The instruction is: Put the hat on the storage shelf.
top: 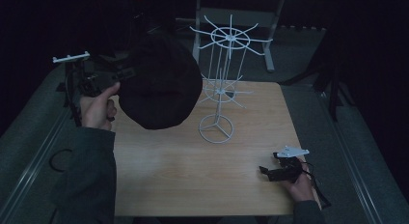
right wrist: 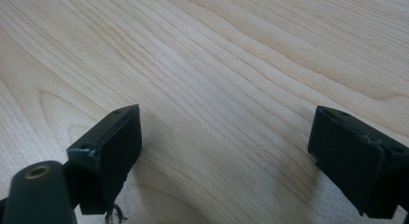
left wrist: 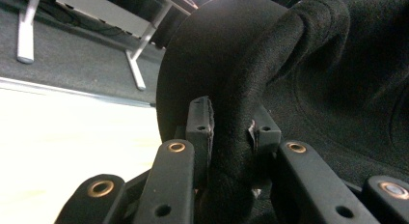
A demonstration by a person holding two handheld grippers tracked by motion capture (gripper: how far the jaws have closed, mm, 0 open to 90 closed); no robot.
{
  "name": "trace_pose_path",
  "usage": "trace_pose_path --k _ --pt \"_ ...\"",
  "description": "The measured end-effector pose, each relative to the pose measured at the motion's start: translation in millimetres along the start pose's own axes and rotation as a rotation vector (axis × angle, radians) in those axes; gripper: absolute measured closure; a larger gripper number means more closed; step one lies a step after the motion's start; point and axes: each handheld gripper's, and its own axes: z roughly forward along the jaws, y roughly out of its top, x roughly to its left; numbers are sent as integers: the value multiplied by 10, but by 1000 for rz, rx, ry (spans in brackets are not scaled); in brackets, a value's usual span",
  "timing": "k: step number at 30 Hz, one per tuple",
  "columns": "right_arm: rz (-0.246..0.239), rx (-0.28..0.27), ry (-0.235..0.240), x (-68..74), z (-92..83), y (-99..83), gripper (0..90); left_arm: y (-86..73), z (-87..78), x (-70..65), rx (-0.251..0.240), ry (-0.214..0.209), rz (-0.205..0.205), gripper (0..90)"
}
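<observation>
No text, label, brand, number or sign can be read in any of the views. Nothing is printed on the black hat, only plain felt is seen. The white wire stand carries no tag, and the wooden tabletop is marked by grain alone. The black fingers bear no lettering.

A light wooden table is seen across the middle of the high view, its grain shown close up in the right gripper view. A white wire display stand is set on it by a round base, just above the centre of the frame.
</observation>
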Motion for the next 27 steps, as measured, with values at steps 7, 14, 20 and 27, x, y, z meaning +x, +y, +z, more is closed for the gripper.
trace_pose_path --k 7,14,20,27 --pt "0 0 0 0 0 0 116 29 -1 -72 -13 -12 2 766" --pt "1 0 -1 0 0 0 118 30 -4 -141 -34 -23 -2 764" --pt "2 -1 -1 0 0 0 118 29 -5 -180 -46 -35 -12 763" --pt "1 -1 -1 -1 0 0 119 21 26 -228 -54 -42 -20 762"
